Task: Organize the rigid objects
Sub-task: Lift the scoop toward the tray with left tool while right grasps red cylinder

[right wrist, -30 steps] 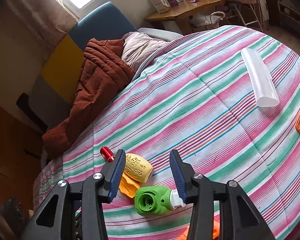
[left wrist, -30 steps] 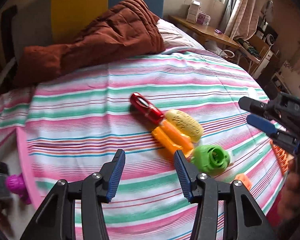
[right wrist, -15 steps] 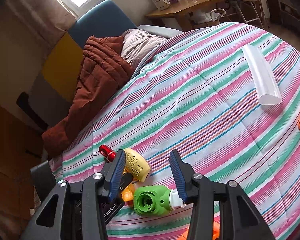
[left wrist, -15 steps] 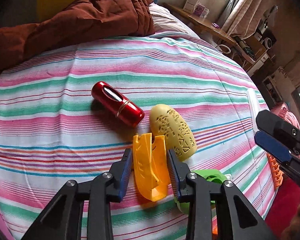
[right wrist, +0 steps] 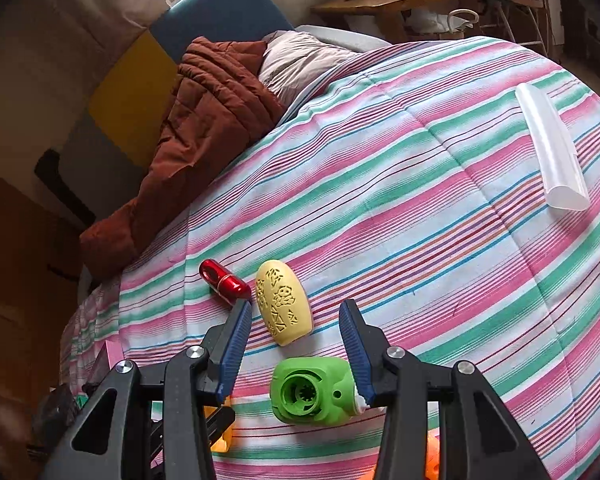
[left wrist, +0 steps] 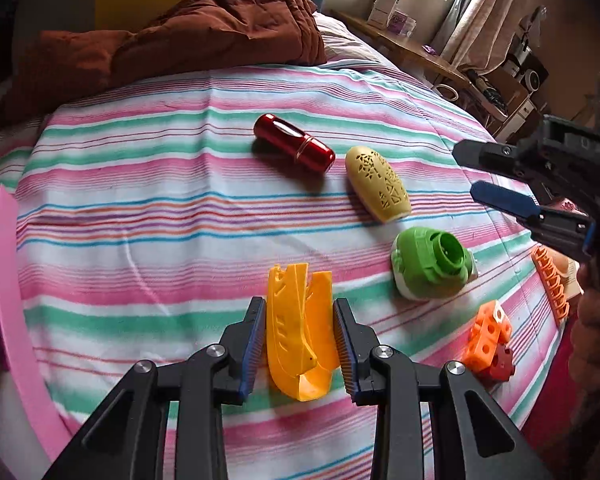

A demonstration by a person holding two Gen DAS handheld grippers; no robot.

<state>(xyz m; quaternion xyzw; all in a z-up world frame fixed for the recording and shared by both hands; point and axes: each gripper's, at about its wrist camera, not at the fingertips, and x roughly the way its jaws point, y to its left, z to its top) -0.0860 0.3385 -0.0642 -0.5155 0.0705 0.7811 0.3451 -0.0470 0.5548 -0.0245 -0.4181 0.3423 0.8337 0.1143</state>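
Note:
My left gripper (left wrist: 299,320) is shut on an orange plastic piece (left wrist: 300,332) and holds it near the striped bed's front. Beyond it lie a red metallic cylinder (left wrist: 294,149), a pale yellow patterned oval (left wrist: 378,185) and a green round part (left wrist: 430,263). My right gripper (right wrist: 296,324) is open and empty above the green part (right wrist: 314,390), with the yellow oval (right wrist: 284,302) and red cylinder (right wrist: 224,280) just ahead. It also shows at the right of the left wrist view (left wrist: 496,176).
Orange and red blocks (left wrist: 488,340) and an orange comb-like piece (left wrist: 550,280) lie near the bed's right edge. A white translucent tube (right wrist: 552,148) lies far right. A brown quilt (left wrist: 188,36) covers the bed's head. A pink rim (left wrist: 16,300) runs at left.
My left gripper closed on the orange piece and pulled it back toward the bed's front, away from the yellow oval and red cylinder. My right gripper stayed open, nearly still.

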